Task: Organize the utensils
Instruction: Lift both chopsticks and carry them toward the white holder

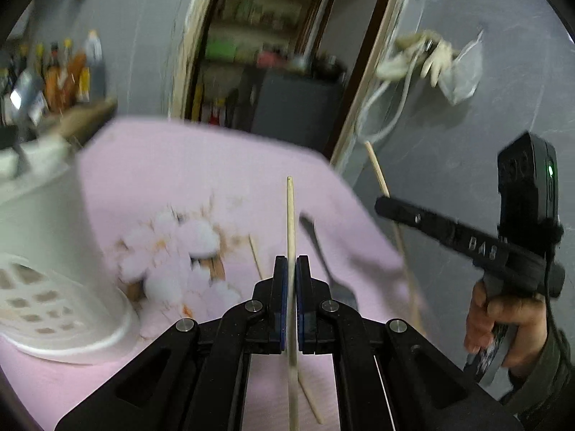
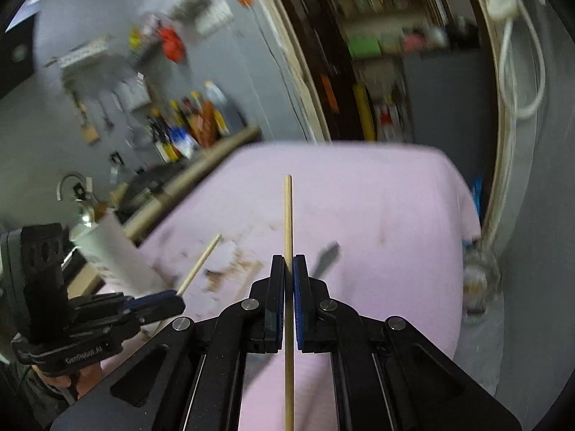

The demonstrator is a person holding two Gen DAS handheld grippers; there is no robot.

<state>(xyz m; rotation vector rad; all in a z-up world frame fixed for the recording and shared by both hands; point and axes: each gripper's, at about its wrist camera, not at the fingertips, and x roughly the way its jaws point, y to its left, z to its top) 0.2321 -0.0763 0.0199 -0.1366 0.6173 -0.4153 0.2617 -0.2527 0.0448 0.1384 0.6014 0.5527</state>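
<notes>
Both grippers clamped on wooden chopsticks above the pink-covered table.

Left gripper (image 1: 291, 265): jaws pressed together on a thin pale wooden chopstick (image 1: 290, 215), which runs toward 12 o'clock past the fingertips. Right gripper (image 2: 289, 264): jaws pinched likewise on a second light wooden chopstick (image 2: 288, 212), also pointing to 12 o'clock. A white perforated plastic utensil holder (image 1: 54, 309) lies at 9 o'clock in the left wrist view, on the pink floral tablecloth (image 1: 201, 165). A dark-handled utensil (image 1: 316, 244) lies on the cloth just at 1 o'clock of the left fingertips; its type is blurred. A person's hand (image 1: 503, 327) grips the right gripper's handle at 4 o'clock.
</notes>
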